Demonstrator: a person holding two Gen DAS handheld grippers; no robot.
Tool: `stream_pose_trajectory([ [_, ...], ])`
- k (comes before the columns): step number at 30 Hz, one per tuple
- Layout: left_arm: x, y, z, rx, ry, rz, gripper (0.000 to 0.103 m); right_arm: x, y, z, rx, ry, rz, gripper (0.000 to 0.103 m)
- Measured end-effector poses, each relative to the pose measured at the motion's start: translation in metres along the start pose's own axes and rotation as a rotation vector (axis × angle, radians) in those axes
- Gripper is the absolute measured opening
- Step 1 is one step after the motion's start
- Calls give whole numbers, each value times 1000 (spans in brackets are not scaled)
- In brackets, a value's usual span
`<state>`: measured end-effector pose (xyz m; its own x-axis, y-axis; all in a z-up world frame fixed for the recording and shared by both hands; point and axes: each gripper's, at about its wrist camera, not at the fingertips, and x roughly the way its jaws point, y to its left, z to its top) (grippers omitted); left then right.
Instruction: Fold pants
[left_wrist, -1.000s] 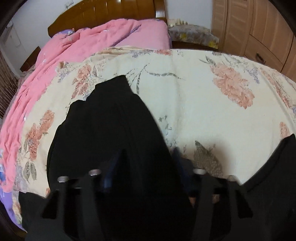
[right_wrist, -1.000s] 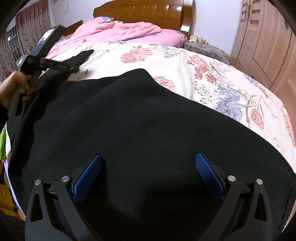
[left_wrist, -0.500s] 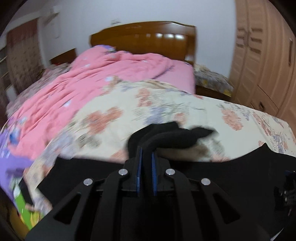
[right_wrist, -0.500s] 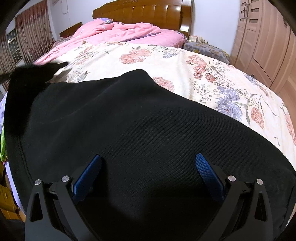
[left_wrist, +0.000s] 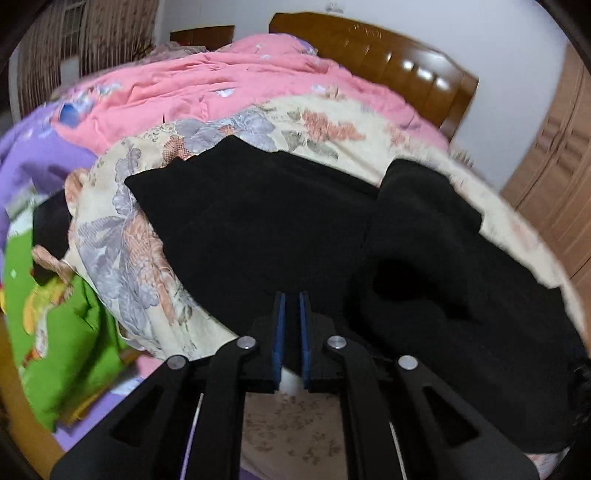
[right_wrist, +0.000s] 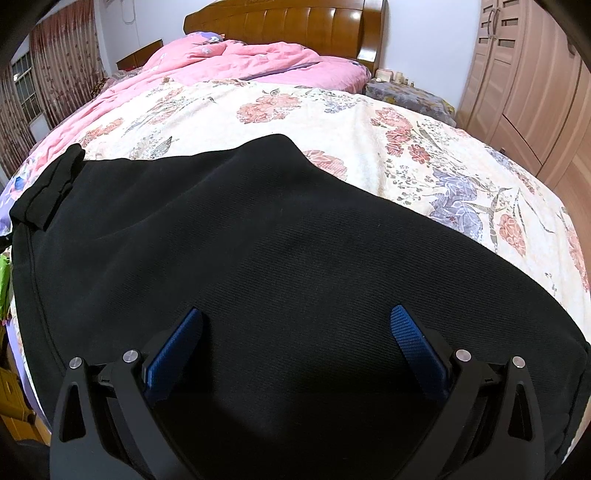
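Left gripper (left_wrist: 291, 325) newly off pants (right_wrist: 280, 258); jaws reopening

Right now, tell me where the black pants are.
In the right wrist view the black pants are spread flat on the floral sheet at the near end of the bed, filling the foreground under the open right gripper.

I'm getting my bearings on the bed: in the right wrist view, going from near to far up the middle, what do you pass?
Right gripper → black pants → floral sheet → pink quilt → wooden headboard.
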<state>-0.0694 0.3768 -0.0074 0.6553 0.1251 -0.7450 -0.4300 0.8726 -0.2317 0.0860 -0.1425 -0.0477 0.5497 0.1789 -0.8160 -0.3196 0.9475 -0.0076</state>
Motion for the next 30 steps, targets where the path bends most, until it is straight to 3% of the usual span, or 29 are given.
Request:
stream_pose_trajectory([
  [1,-2,0,1,-16,-7,-37,35,0,0,0,-1,1,-1,99],
  [2,-9,1,2,-39,-29,-71,40,0,0,0,-1,2,-2,99],
  [5,-22,-10,5,-16,-66,-103,42,0,1,1,0,3,-3,99],
  [7,-25,-20,7,26,-76,-131,51,0,1,1,0,3,-3,99],
  [10,-20,-33,8,73,-78,-76,53,0,1,1,0,2,-3,99],
  [15,-36,-32,1,67,-115,-81,59,0,1,0,0,1,-4,99],
  [18,-33,-41,0,115,-84,-142,69,-1,2,0,2,1,-2,99],
  [20,-18,-50,1,164,-45,-96,69,-1,2,-1,3,0,-1,99],
  [22,1,-55,2,204,-2,-40,68,-2,2,-2,4,-2,1,99],
  [24,18,-52,7,183,13,-60,65,-2,2,-2,4,-2,0,99],
  [26,24,-46,15,150,5,-83,52,-2,2,-2,4,-1,1,99],
  [28,26,-47,23,130,6,-135,9,-2,2,-2,4,-2,1,99],
  [30,18,-53,27,142,-18,-143,8,-2,2,-2,5,-2,2,99],
])
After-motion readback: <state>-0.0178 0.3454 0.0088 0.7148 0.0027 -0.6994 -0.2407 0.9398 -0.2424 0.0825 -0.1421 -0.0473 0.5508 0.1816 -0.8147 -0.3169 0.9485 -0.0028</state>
